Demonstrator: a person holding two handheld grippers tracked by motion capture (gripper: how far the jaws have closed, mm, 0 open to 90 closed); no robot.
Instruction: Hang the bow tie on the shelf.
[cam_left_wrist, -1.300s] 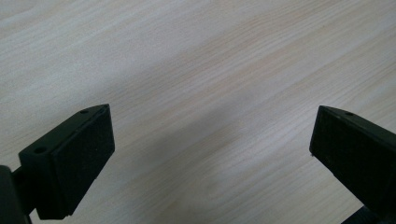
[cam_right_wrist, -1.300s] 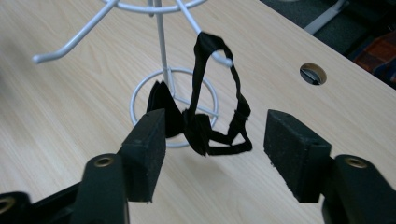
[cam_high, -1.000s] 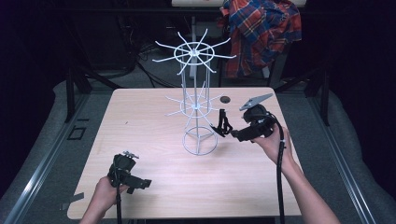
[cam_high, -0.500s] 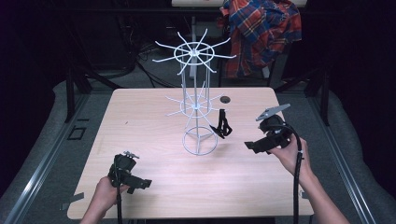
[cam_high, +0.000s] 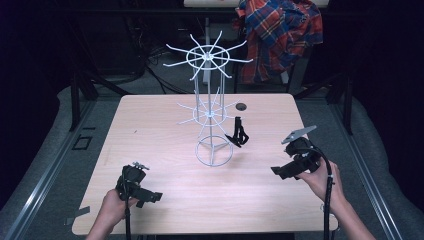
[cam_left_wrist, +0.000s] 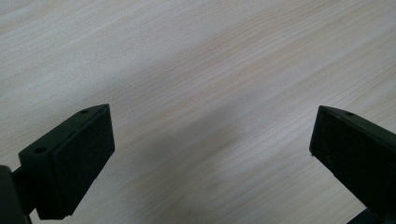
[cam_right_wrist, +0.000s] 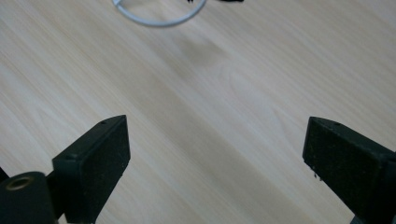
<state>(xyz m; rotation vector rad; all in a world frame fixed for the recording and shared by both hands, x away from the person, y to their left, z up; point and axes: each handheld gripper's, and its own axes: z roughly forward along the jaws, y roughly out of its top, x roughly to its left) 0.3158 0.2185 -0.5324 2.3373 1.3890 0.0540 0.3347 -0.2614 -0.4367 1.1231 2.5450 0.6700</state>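
Black strap on rack's lower tier; right gripper the nearer, both grippers empty.

From the right gripper (cam_high: 292, 167), the black strap (cam_high: 238, 133) lies toward 10 o'clock, hanging off a lower arm of the white wire rack (cam_high: 212, 110), long axis near vertical, its looped end just above the counter (cam_high: 150, 130). Left gripper (cam_high: 137, 187) sits well apart at the rack's 7 o'clock. Both sets of jaws stand spread wide, nothing between them. Strap looks thin and limp; likely to swing if nudged.

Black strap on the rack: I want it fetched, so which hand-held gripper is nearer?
Right: just right of and below the strap. Left sits far at the near-left edge.
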